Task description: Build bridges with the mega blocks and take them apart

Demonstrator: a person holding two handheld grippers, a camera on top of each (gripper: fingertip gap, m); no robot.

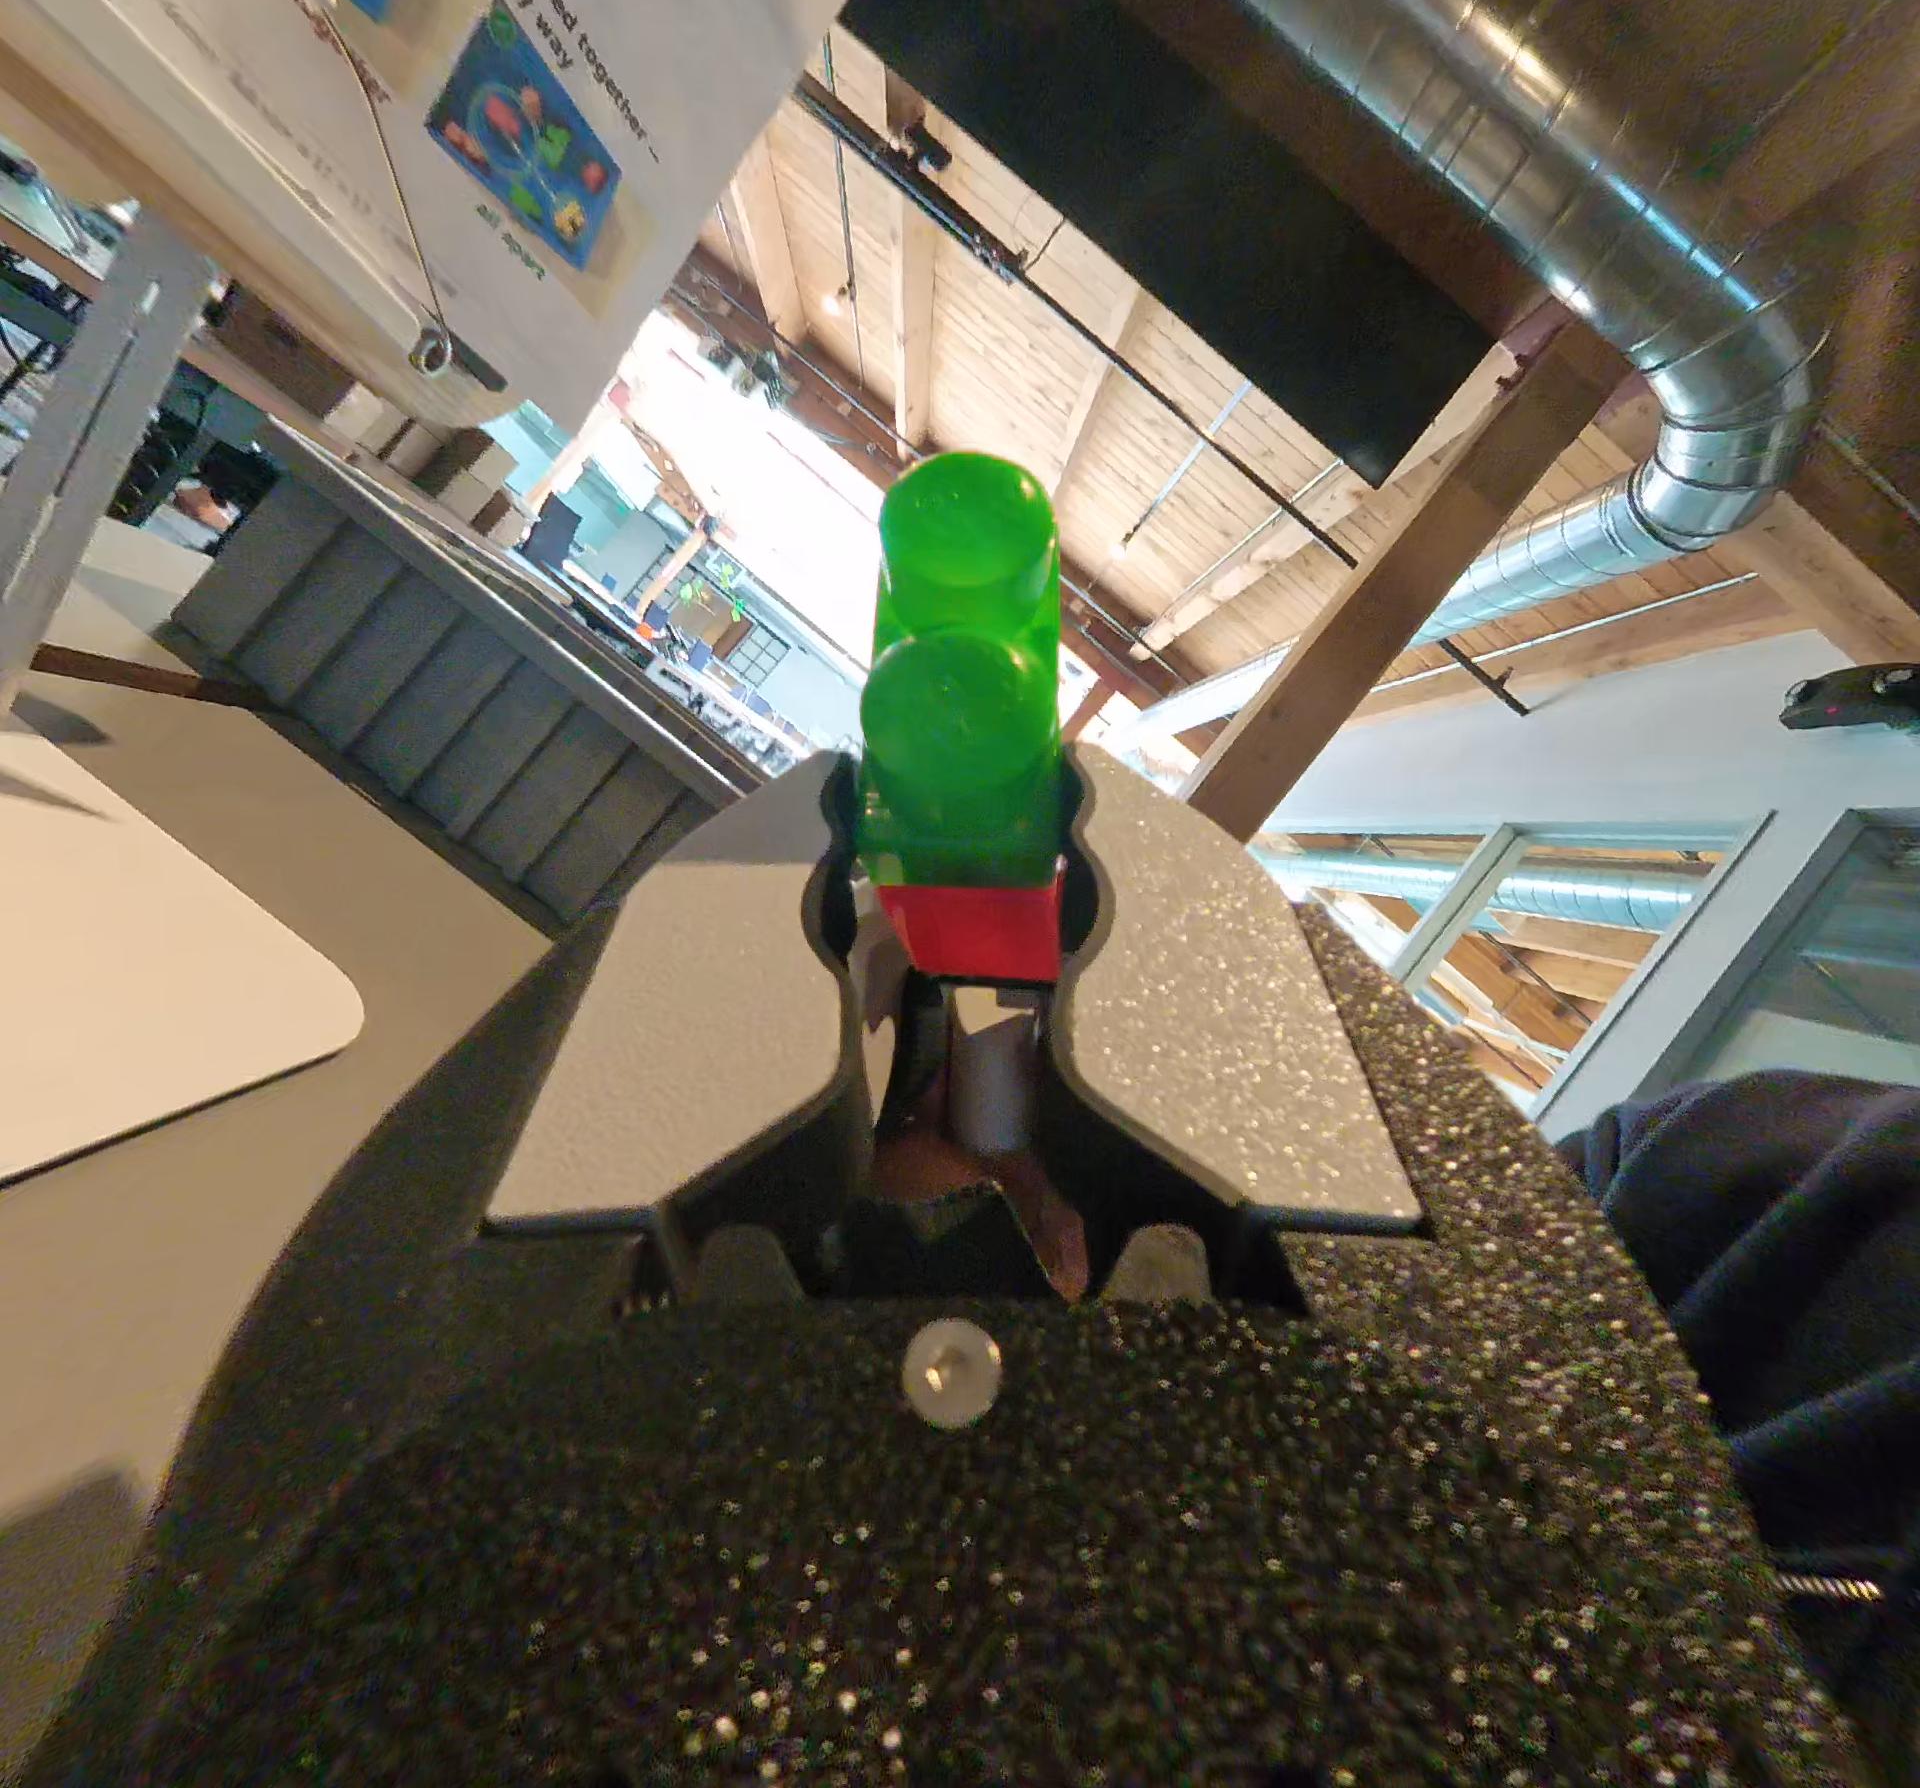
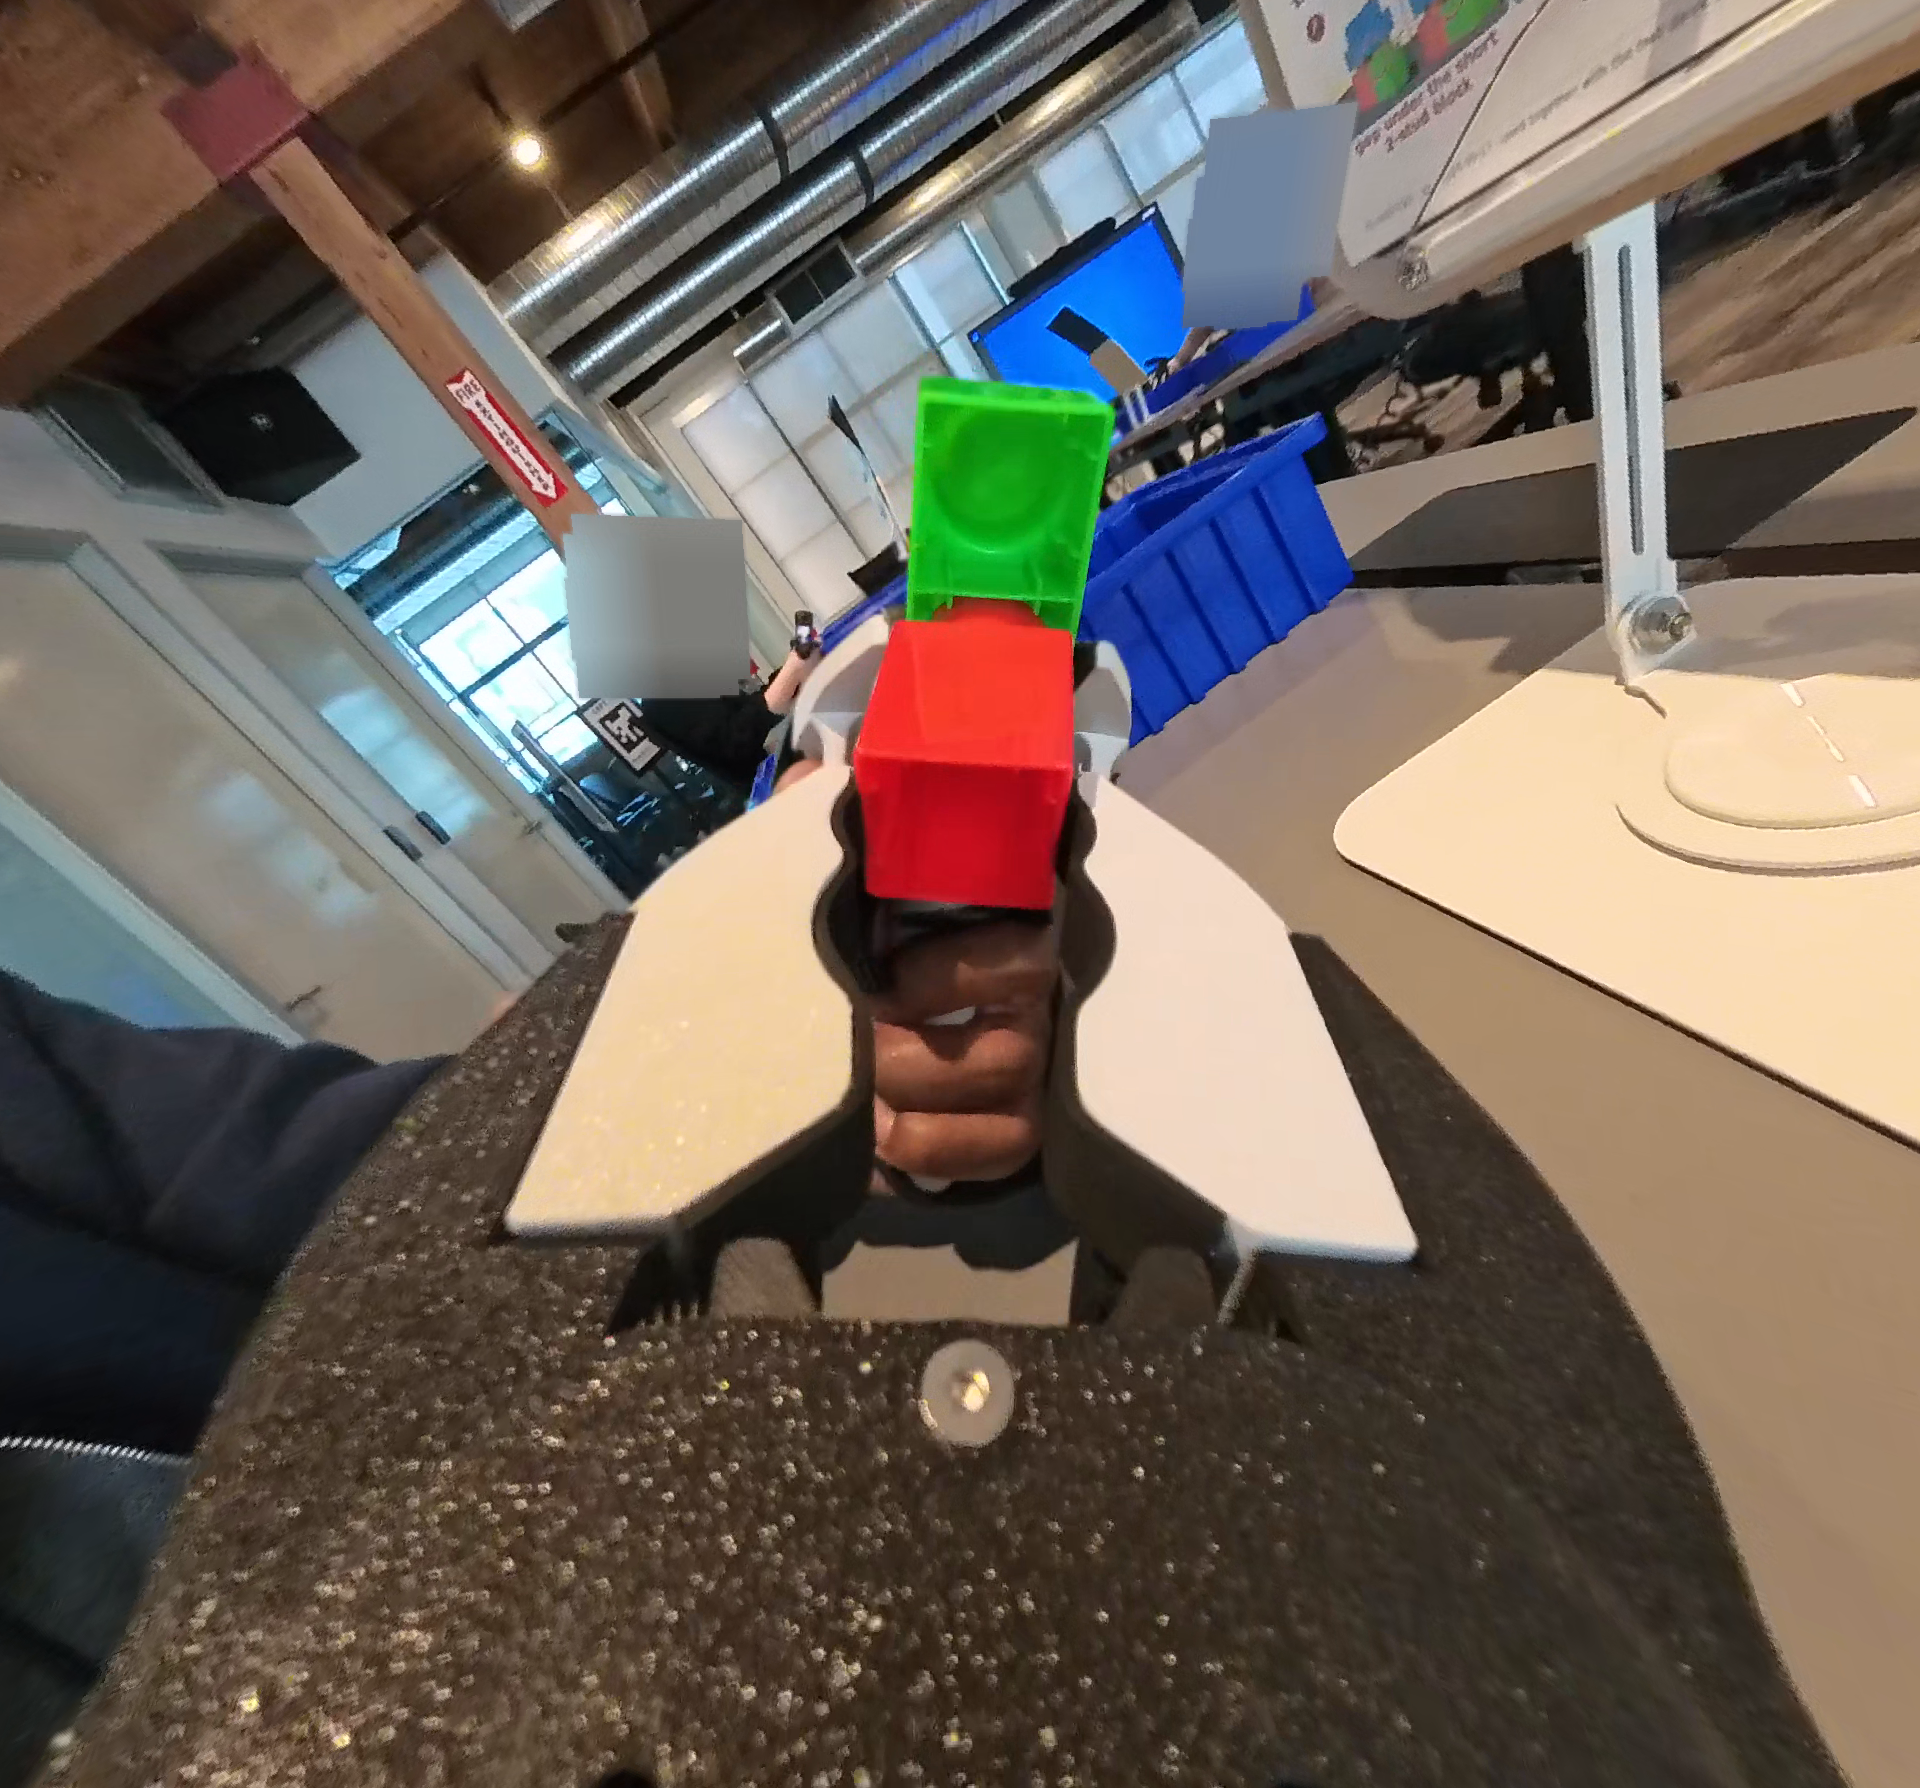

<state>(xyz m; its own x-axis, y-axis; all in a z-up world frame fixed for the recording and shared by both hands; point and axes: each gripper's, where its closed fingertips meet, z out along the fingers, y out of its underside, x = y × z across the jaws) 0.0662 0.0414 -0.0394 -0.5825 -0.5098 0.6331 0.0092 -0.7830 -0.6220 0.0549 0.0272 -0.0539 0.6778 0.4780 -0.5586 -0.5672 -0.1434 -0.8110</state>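
A green two-stud mega block (image 1: 961,637) is joined to a red block (image 1: 977,928), and both are held up in the air. My left gripper (image 1: 956,803) is shut on the green block, whose studs face this camera. In the right wrist view my right gripper (image 2: 961,803) is shut on the red block (image 2: 966,762). The green block (image 2: 1003,512) sticks out past it with its hollow underside showing. The left gripper's white fingertips (image 2: 826,699) show behind the red block on either side.
A white mat (image 1: 156,959) and a grey ribbed bin (image 1: 436,699) lie on the grey table at left. A blue bin (image 2: 1216,575) and a white stand base (image 2: 1766,772) with an instruction sheet are at right. A dark sleeve (image 2: 156,1167) is near. Both grippers' tips are close together, under 4 cm apart.
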